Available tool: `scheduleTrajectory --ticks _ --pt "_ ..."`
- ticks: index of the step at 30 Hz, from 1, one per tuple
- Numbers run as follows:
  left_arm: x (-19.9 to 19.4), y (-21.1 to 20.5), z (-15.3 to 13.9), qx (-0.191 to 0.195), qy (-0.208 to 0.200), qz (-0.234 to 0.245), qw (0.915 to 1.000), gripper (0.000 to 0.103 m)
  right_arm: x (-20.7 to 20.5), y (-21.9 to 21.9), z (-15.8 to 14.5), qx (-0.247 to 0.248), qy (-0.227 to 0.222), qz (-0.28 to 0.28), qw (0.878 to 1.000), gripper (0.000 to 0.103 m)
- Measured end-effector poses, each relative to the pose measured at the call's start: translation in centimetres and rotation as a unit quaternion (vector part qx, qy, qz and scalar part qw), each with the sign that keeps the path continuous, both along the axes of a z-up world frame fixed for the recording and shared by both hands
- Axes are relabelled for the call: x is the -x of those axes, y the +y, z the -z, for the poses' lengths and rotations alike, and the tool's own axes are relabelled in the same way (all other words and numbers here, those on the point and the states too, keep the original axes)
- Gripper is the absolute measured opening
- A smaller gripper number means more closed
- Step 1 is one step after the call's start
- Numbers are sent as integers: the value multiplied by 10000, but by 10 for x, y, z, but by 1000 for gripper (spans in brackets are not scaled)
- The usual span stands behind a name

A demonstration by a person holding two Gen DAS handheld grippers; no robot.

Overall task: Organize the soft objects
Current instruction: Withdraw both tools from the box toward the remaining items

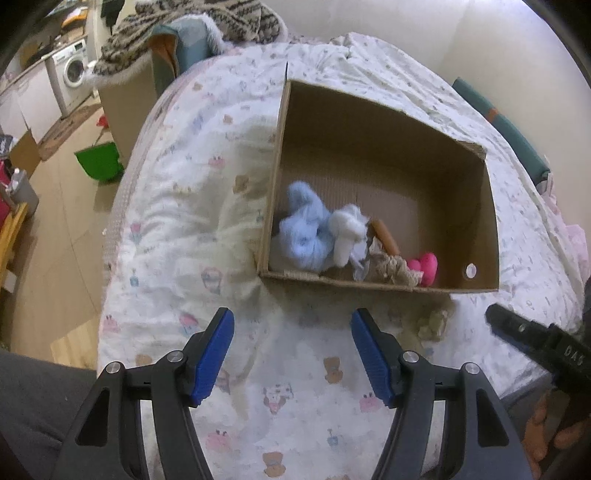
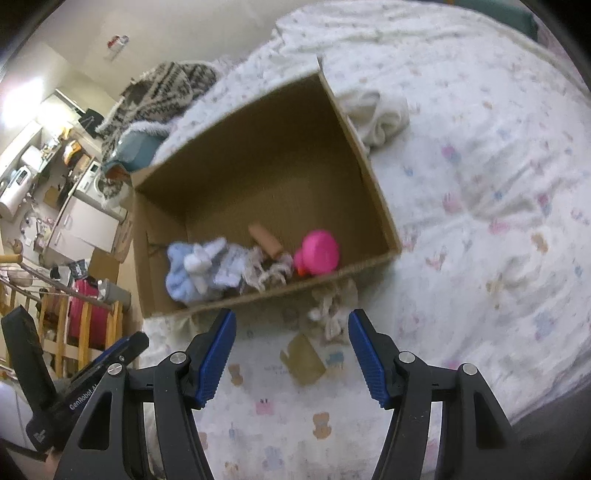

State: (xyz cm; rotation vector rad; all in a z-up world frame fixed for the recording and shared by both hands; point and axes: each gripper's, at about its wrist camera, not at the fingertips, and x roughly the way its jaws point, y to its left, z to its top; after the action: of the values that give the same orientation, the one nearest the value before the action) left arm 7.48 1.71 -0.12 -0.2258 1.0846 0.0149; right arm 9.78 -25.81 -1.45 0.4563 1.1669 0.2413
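An open cardboard box (image 1: 491,221) (image 2: 373,177) sits on the bed. Inside lie a light blue fluffy cloth (image 1: 303,232) (image 2: 177,269), a white soft toy (image 1: 349,236) (image 2: 197,264), a beige knotted rope piece (image 1: 391,271) (image 2: 271,275), a tan cylinder (image 1: 386,236) (image 2: 266,240) and a pink toy (image 1: 424,267) (image 2: 319,253). A beige-white rope toy (image 2: 330,310) (image 1: 434,325) lies on the bed just outside the box's near wall, close ahead of my right gripper (image 2: 291,354). My left gripper (image 1: 291,354) is open and empty before the box. The right gripper is open and empty too.
The bed has a white quilt with a cartoon print (image 1: 177,206) (image 2: 498,184). A cardboard scrap (image 2: 304,360) lies on it near my right gripper. A rolled cream towel (image 2: 380,122) lies behind the box. A patterned blanket (image 1: 207,26) and a green tub (image 1: 99,162) are at left.
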Motion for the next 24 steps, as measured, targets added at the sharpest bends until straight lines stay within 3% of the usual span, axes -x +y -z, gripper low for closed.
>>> scheduleTrajectory --ticks 9,13,21,23,24 --pt "-3 -1 21 -173 424 -161 9988 63 -3 -16 38 -557 807 393 9944 67" --pt "-6 1 27 -80 556 -252 9981 63 -6 -10 53 -472 1079 383 9923 67" --pt "-12 -7 33 8 677 -158 9976 63 -33 7 71 52 1118 283 9933 67" --pt "-13 -10 35 -21 694 -113 9975 63 -38 11 74 108 1097 246 9936 58" --pt "-14 -10 36 -32 707 -94 9974 63 -39 13 74 118 1077 215 9939 44"
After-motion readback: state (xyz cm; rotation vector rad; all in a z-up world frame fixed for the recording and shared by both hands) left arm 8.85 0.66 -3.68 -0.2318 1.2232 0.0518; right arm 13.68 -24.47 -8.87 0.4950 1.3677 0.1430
